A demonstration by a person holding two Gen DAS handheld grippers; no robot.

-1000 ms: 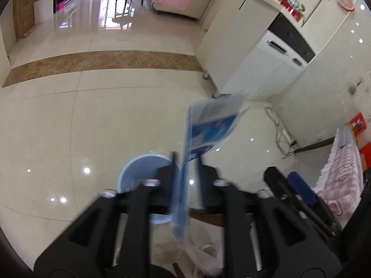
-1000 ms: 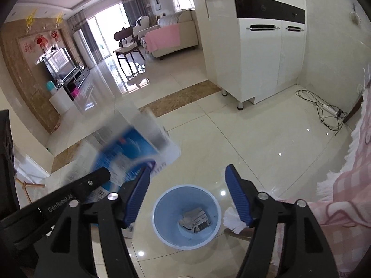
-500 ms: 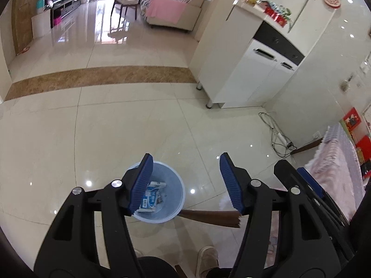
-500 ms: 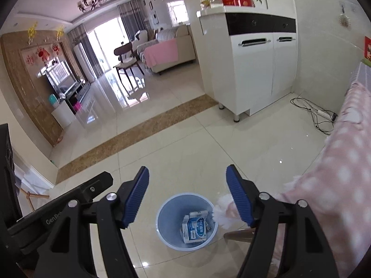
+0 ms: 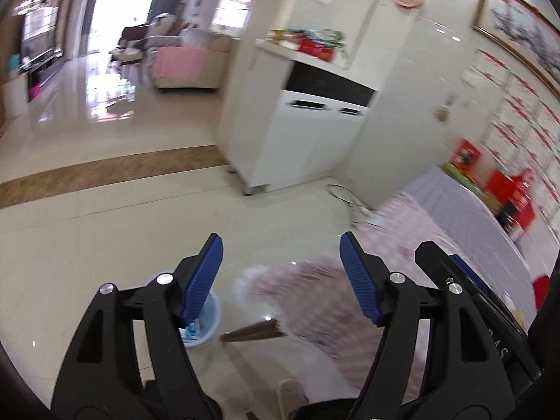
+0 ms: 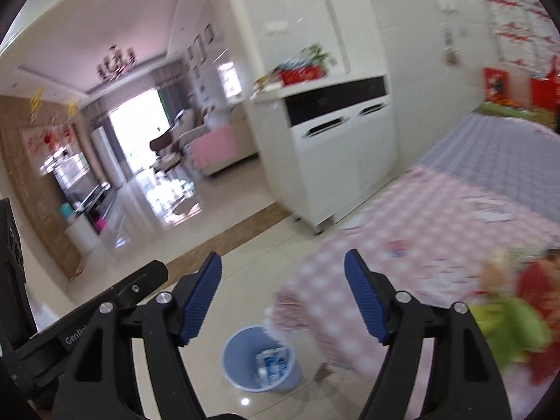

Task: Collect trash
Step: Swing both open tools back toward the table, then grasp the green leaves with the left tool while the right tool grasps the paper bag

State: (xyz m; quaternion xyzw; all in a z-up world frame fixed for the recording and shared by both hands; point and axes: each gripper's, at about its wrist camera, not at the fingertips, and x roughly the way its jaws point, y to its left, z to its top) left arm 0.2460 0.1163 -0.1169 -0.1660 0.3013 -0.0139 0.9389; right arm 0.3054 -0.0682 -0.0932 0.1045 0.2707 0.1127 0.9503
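A light blue trash bin (image 6: 260, 360) stands on the tiled floor by the table corner, with a blue and white carton (image 6: 273, 362) lying inside it. The bin also shows in the left wrist view (image 5: 206, 329), partly hidden behind my left finger. My left gripper (image 5: 281, 280) is open and empty, high above the floor. My right gripper (image 6: 282, 294) is open and empty, above and behind the bin. The left gripper's body (image 6: 87, 318) shows at the lower left of the right wrist view.
A table with a pink checked cloth (image 6: 437, 224) fills the right side; red and green things (image 6: 518, 318) lie blurred on its near end. A white cabinet (image 5: 315, 133) stands against the wall ahead. A power cord (image 5: 350, 203) lies on the floor by the wall.
The left gripper opened and dropped the blue and white carton, which now lies in the bin. Both grippers have risen and swung right toward the table.
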